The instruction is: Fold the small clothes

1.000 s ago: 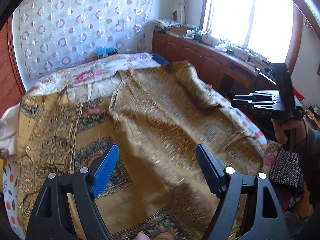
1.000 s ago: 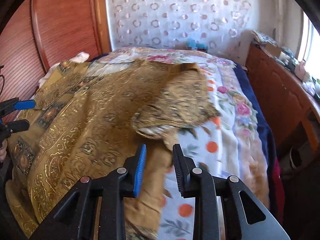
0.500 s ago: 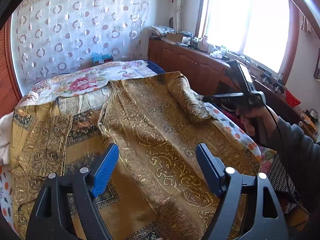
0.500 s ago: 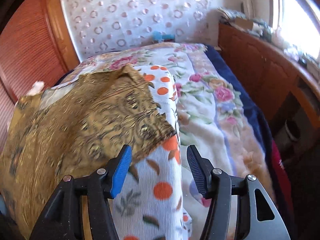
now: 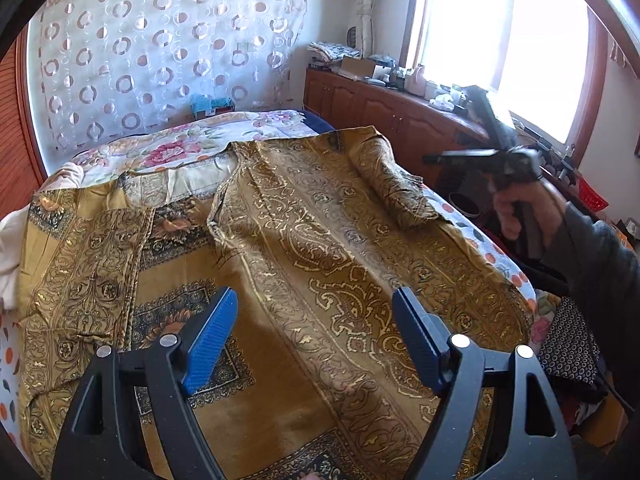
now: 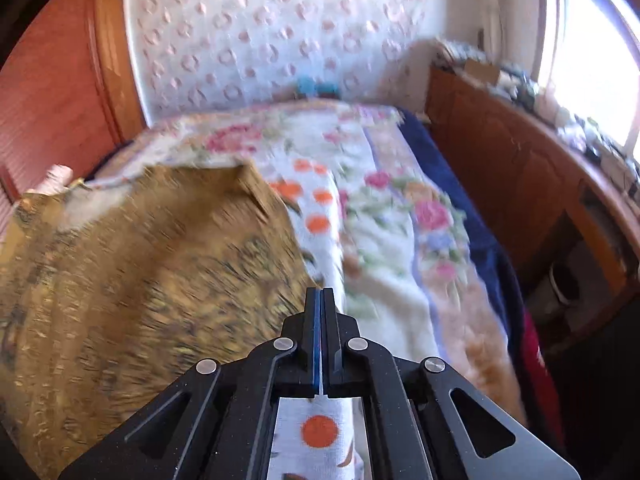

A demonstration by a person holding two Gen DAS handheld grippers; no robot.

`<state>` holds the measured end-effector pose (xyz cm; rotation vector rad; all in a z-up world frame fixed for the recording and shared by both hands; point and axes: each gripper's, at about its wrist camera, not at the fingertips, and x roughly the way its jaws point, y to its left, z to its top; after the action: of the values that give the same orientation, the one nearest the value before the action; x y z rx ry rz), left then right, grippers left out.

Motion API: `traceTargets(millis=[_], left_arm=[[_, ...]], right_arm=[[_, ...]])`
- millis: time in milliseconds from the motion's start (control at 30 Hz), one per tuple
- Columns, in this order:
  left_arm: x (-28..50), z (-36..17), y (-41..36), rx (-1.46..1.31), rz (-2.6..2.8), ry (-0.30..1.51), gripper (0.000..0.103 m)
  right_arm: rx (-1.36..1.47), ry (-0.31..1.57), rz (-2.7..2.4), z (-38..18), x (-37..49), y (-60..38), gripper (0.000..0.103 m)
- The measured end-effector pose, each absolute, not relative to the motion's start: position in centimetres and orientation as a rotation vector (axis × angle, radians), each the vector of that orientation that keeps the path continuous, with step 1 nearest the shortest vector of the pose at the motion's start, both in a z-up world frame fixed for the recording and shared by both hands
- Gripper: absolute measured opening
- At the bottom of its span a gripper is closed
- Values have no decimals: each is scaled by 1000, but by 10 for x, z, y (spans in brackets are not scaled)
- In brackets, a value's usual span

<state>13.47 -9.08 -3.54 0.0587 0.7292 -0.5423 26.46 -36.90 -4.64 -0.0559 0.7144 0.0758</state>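
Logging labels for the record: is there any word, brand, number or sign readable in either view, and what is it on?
None readable.
Blue box at the head of the bed: print too small to read.
Items on the wooden cabinet: no legible labels.
Golden garment: ornamental pattern only, no lettering.
Right wrist view: motion-blurred, nothing legible.

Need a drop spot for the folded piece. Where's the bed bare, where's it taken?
Bare: floral blanket between the gold patterned garment and the blue bed edge, and the strip up to the circle-print curtain. Taken: the garment covers the bed's middle and left; the wooden cabinet top under the window is cluttered.
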Motion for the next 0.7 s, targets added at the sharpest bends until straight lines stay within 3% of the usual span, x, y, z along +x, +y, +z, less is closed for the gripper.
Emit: traceTargets(millis=[267, 333, 367, 400, 667, 700], left_arm=[[136, -40, -82, 30, -536, 743, 80], [136, -42, -82, 30, -539, 748, 80], [136, -43, -82, 30, -540, 750, 80], [136, -46, -82, 29, -541, 756, 80], [145, -77, -85, 31, -532, 835, 80], [146, -82, -85, 30, -530, 845, 80]], right_arm=[[-108, 679, 97, -21, 253, -339, 2], [-96, 723, 93, -33, 258, -344, 23], [-75, 753, 98, -39, 262, -348, 44], [-47, 778, 95, -46, 267, -356, 54], [64, 865, 37, -76, 288, -385, 54], [61, 859, 34, -76, 287, -385, 36]])
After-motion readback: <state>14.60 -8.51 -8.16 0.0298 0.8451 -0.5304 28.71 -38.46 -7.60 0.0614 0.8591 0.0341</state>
